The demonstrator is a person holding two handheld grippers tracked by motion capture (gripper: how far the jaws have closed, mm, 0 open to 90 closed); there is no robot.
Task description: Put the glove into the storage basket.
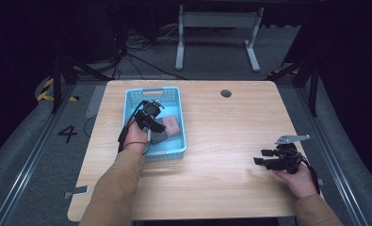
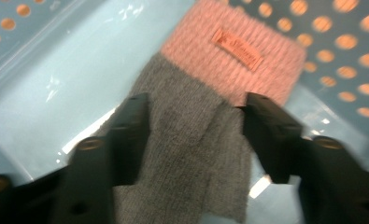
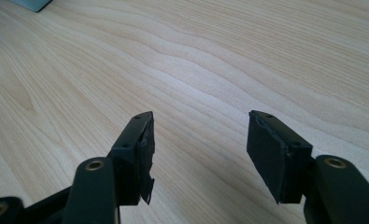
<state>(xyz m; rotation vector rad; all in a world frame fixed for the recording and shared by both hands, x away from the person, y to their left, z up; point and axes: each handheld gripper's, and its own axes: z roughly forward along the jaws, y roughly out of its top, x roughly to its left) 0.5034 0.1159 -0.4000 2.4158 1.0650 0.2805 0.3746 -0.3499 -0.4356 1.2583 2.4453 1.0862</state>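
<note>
A knitted sock lies flat on the floor of a light blue perforated basket (image 1: 167, 155), its grey part (image 2: 182, 140) toward me and its pink cuff (image 2: 233, 51) with a small label beyond. My left gripper (image 2: 196, 105) reaches down into the basket (image 2: 56, 79), and its jaws stand on either side of the grey part, which stays flat and unbunched between them. From above, the left gripper (image 1: 148, 117) sits over the sock (image 1: 172, 125). My right gripper (image 1: 260, 157) rests open over bare wood at the table's right, with nothing between its jaws (image 3: 201, 121).
The wooden table (image 1: 221, 122) has a round cable hole (image 1: 226, 93) near its far edge. A white desk frame (image 1: 216, 37) and cables lie on the floor beyond. A corner of the basket (image 3: 30, 3) shows far off in the right gripper view.
</note>
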